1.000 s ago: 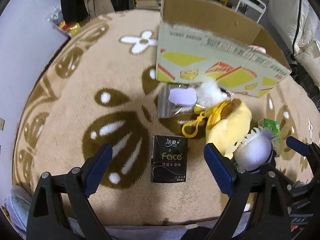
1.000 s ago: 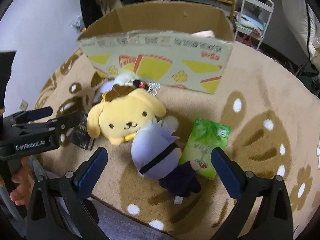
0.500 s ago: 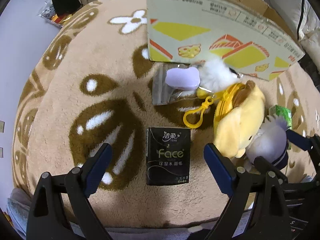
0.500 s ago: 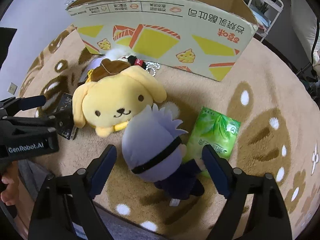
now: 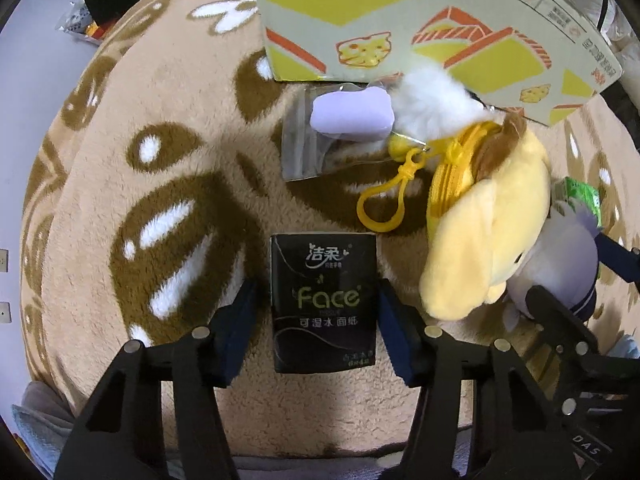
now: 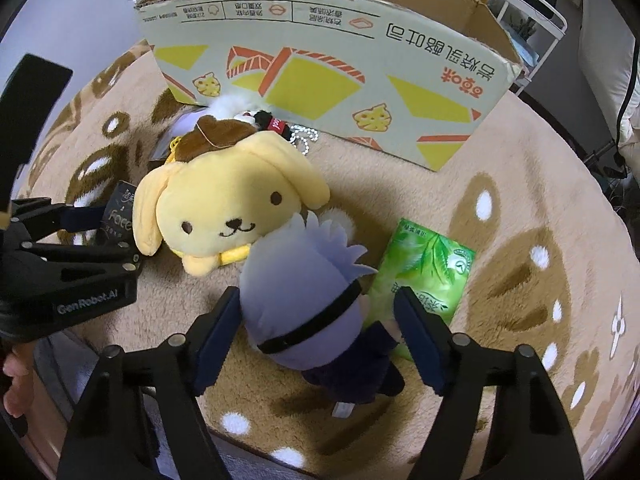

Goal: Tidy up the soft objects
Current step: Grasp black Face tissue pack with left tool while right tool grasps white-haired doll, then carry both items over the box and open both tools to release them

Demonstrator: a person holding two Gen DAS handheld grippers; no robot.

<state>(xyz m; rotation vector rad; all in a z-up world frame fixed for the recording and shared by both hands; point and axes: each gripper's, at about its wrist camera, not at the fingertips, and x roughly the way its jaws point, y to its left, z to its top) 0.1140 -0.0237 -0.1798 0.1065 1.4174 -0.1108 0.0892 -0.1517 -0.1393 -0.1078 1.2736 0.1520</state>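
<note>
Black tissue pack (image 5: 323, 302), lower centre: between closing left gripper (image 5: 316, 324) jaws, untouched. Lavender-headed plush doll (image 6: 304, 304), lower centre: between closing right gripper (image 6: 318, 330) jaws; contact unclear.

Fuzzy rug (image 5: 100, 208); glossy plastic tissue pack (image 5: 323, 300).

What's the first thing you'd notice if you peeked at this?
The big yellow puppy plush in the middle of the brown patterned rug, just in front of the cardboard box. Next, the purple-haired doll between the closing right gripper jaws, and the black tissue pack between the closing left gripper jaws.
</note>
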